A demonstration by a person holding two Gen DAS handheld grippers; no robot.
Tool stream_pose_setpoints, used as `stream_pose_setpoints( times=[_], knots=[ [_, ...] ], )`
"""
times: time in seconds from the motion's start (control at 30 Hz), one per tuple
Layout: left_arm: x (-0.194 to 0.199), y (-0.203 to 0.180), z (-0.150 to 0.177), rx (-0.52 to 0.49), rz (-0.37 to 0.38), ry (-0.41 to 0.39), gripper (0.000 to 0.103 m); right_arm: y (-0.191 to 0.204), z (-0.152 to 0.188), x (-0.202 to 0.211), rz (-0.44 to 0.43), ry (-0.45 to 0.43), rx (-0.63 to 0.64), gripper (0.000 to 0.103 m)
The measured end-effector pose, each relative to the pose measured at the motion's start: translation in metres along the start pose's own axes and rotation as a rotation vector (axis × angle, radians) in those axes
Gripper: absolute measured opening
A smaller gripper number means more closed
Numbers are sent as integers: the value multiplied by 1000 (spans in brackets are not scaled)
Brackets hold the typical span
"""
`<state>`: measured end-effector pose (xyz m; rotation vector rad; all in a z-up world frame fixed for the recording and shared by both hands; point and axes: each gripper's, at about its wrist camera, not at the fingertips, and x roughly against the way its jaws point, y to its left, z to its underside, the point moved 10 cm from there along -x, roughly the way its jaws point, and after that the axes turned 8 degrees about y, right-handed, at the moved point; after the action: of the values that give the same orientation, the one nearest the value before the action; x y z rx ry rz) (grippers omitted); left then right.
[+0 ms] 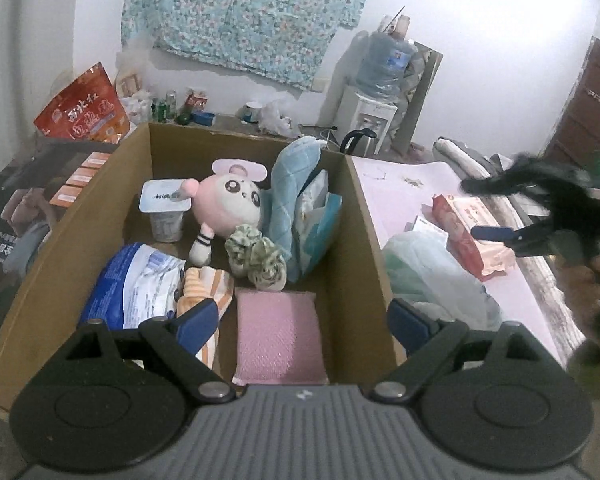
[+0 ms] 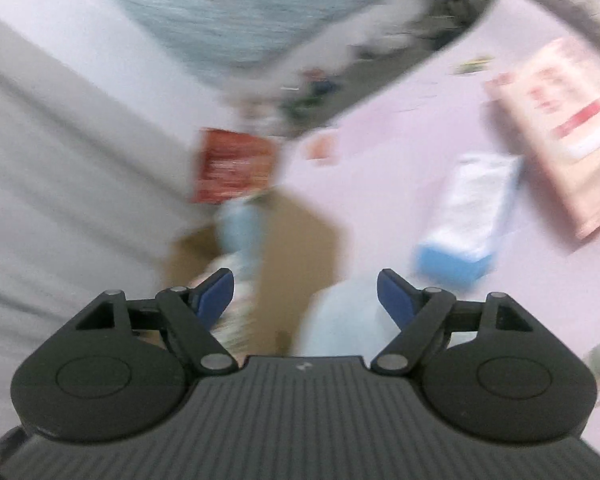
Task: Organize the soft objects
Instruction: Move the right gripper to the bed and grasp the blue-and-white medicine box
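Note:
A cardboard box (image 1: 364,216) holds a pink plush doll (image 1: 228,204), a blue quilted cloth (image 1: 288,184), a green scrunchie (image 1: 256,256), a pink sponge (image 1: 278,340), a striped orange cloth (image 1: 208,284), a blue-white packet (image 1: 136,284) and a yogurt cup (image 1: 165,210). My left gripper (image 1: 304,324) is open and empty above the box's near end. My right gripper (image 2: 306,296) is open and empty; its view is blurred. It also shows in the left wrist view (image 1: 500,236) at the right, over the pink table. The box (image 2: 296,240) shows blurred ahead of it.
On the pink table (image 1: 404,200) right of the box lie a pale plastic bag (image 1: 432,276), a pink tissue pack (image 1: 472,232) and a blue-white box (image 2: 472,216). A red snack bag (image 1: 82,110), bottles and a water dispenser (image 1: 374,92) stand behind.

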<state>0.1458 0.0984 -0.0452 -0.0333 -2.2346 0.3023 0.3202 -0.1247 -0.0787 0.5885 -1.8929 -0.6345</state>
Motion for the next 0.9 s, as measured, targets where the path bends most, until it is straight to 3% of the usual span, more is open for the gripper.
stream_pose_setpoints(
  times=[0.17,0.27,0.37,0.63,0.9],
  knots=[
    [3,11,-3,16,-22,-8,93,-62,-39,-61,304,83,-83,79],
    [5,23,-6,27,-38,-12,93,-83,-51,-91,415,131,-93,81],
    [4,35,-6,43,-49,-12,93,-83,-64,-102,516,111,-55,83],
    [0,54,1,95,-33,-1,93,-78,-69,-128,689,132,5,87],
    [2,63,8,120,-13,-2,93,-85,-67,-127,752,123,-33,89]
  ],
)
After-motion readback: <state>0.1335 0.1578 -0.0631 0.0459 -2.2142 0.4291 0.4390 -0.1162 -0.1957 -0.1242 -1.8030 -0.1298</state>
